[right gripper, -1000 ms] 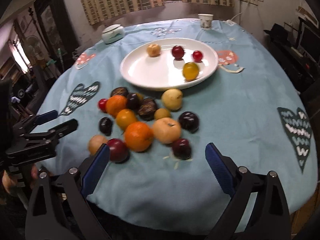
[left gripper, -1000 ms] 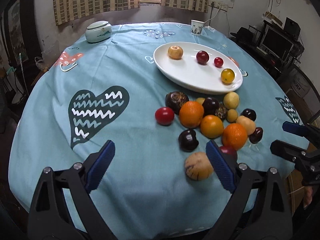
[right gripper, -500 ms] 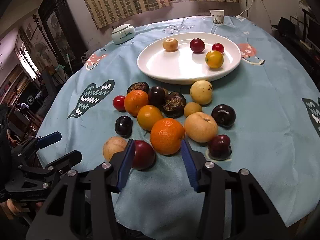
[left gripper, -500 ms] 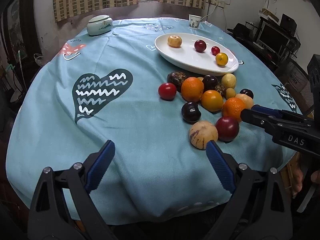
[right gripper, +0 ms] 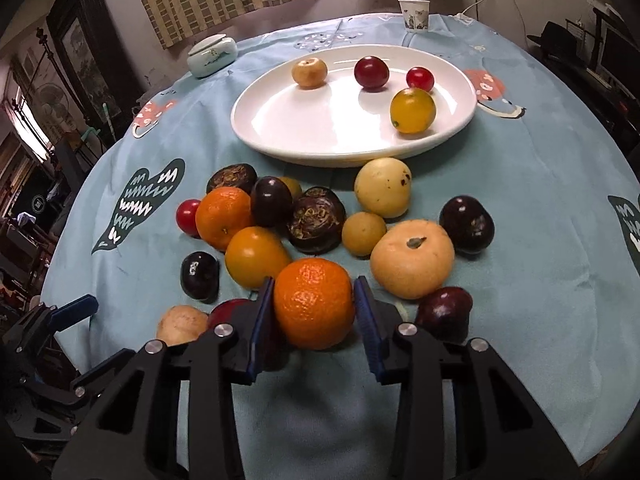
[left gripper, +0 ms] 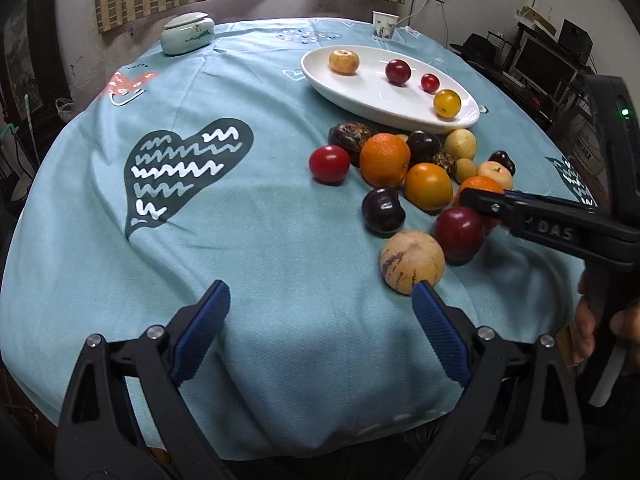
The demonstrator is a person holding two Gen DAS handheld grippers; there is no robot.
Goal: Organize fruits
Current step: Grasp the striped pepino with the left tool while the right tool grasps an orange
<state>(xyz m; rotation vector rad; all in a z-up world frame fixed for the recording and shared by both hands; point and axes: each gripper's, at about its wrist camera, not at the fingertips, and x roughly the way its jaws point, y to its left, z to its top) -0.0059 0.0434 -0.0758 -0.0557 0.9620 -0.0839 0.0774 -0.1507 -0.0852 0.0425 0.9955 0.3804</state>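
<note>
A pile of fruit lies on the blue tablecloth in front of a white oval plate [right gripper: 320, 140] that holds several small fruits. My right gripper [right gripper: 316, 312] is closed around the nearest orange [right gripper: 314, 302], its blue pads touching both sides; the orange rests on the cloth. In the left wrist view the right gripper [left gripper: 480, 200] reaches in from the right over that orange [left gripper: 480, 184]. My left gripper [left gripper: 320, 320] is open and empty, above the cloth near the table's front edge, beside a tan speckled fruit [left gripper: 412, 260].
A pale green lidded jar [left gripper: 187, 33] and a paper cup [left gripper: 384, 26] stand at the far side of the table. A dark red plum [left gripper: 458, 232] and a dark plum [left gripper: 383, 210] lie near the tan fruit. Furniture and monitors stand to the right.
My right gripper moved forward into the pile and closed from wide open onto the nearest orange. My left gripper pulled back slightly and stayed open.
</note>
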